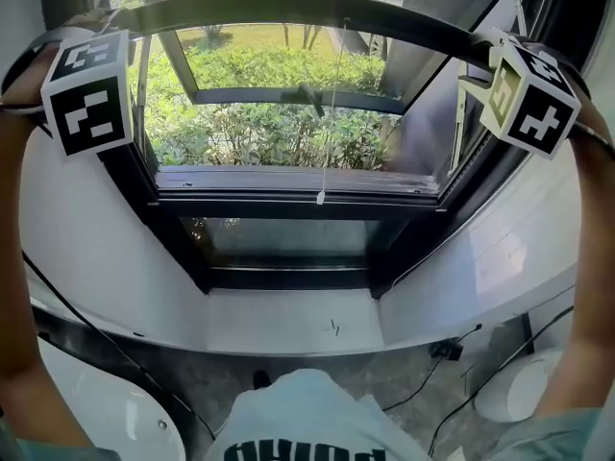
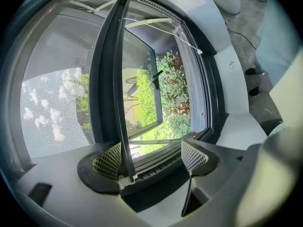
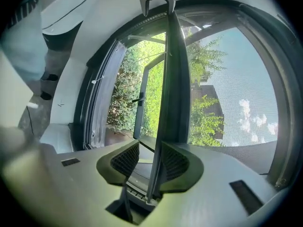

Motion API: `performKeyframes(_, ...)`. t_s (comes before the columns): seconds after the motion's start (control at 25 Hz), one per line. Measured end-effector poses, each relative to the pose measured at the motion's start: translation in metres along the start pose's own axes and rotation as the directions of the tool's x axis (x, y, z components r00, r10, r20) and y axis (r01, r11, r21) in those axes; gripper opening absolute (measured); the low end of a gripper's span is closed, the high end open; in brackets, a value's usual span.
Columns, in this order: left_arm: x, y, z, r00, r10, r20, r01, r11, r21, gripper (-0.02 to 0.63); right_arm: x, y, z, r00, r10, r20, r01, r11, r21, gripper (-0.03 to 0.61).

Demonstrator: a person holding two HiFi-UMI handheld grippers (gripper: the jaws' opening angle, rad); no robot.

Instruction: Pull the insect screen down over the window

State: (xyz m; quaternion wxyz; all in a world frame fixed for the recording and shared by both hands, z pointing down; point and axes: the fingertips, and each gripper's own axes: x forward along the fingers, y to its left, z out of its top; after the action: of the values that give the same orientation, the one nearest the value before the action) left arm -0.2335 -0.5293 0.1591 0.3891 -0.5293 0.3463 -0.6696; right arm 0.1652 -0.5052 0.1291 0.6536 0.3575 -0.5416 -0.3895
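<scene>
Left gripper (image 2: 150, 157) and right gripper (image 3: 149, 162) straddle the screen bar (image 1: 307, 8), unclamped.
Bar sits at the top of the window frame (image 1: 288, 205), touching only one pad of each open claw. Pull now and it may slip out; uneven grip would skew it.

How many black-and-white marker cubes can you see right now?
2: the left cube at the head view's upper left, the right cube at its upper right. None looks hidden.
</scene>
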Motion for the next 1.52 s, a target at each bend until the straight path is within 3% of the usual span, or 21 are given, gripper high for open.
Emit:
performKeyframes(0.28, 0.011, -0.033, 0.01, 0.997, -0.074, 0.024, 0.074, 0.997, 0.009, 0.405, 0.013, 0.034, 0.001, 0.998, 0.061, -0.012, -0.061, 0.998, -0.013, 0.133)
performKeyframes(0.76, 0.056, -0.132, 0.018, 0.987, -0.155, -0.034, 0.158, 0.983, 0.089, 0.405, 0.056, 0.129, 0.014, 0.99, 0.138, 0.006, -0.138, 0.99, -0.019, 0.132)
performKeyframes(1.2, 0.102, -0.231, 0.045, 0.971, -0.237, 0.018, 0.236, 0.971, 0.039, 0.405, 0.103, 0.227, 0.027, 0.98, 0.197, 0.007, -0.197, 0.98, -0.017, 0.132)
performKeyframes(1.52, 0.122, -0.276, 0.056, 0.958, -0.285, 0.021, 0.284, 0.958, 0.032, 0.405, 0.126, 0.269, 0.037, 0.984, 0.18, 0.008, -0.18, 0.984, -0.005, 0.132)
